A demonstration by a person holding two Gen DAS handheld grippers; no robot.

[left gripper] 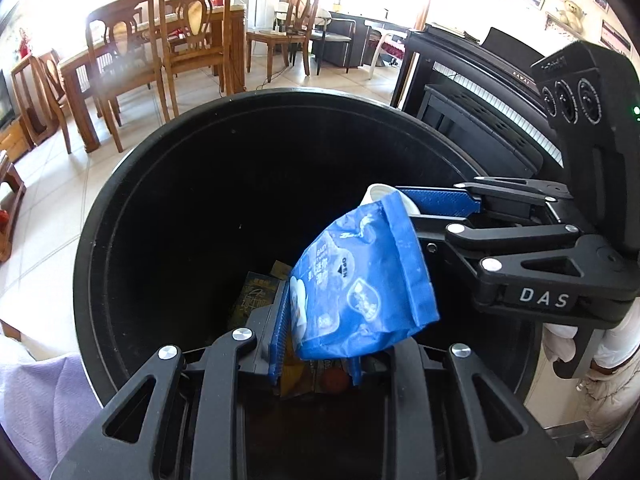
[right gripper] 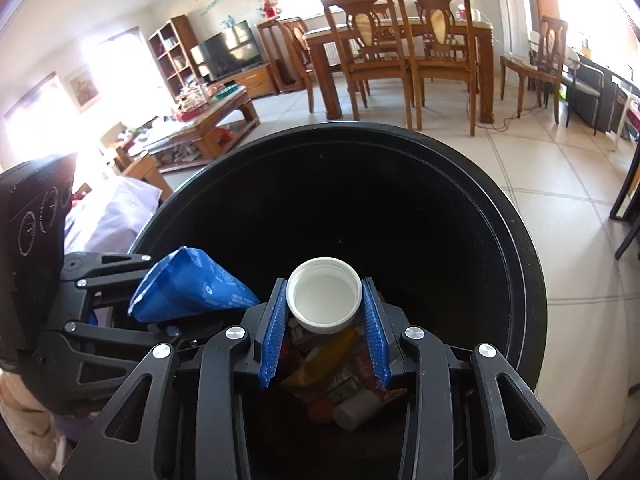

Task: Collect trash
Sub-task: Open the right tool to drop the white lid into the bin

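Observation:
A black round trash bin [left gripper: 120, 184] fills both views [right gripper: 520, 240]. My left gripper [left gripper: 320, 340] is shut on a blue wet-wipes pack [left gripper: 360, 280] and holds it over the bin's opening; the pack also shows in the right wrist view [right gripper: 188, 284]. My right gripper [right gripper: 325, 308] is shut on a white plastic cap [right gripper: 324, 294] held over the bin, open side facing the camera; the cap's edge shows in the left wrist view [left gripper: 380, 192]. Wrappers and a small bottle [right gripper: 356, 410] lie at the bin's bottom.
A wooden dining table with chairs [right gripper: 400, 48] stands behind the bin on a tiled floor. A low coffee table [right gripper: 200, 128] is at the left, a black piano [left gripper: 480, 92] at the right. A lilac cloth [left gripper: 36, 396] lies beside the bin.

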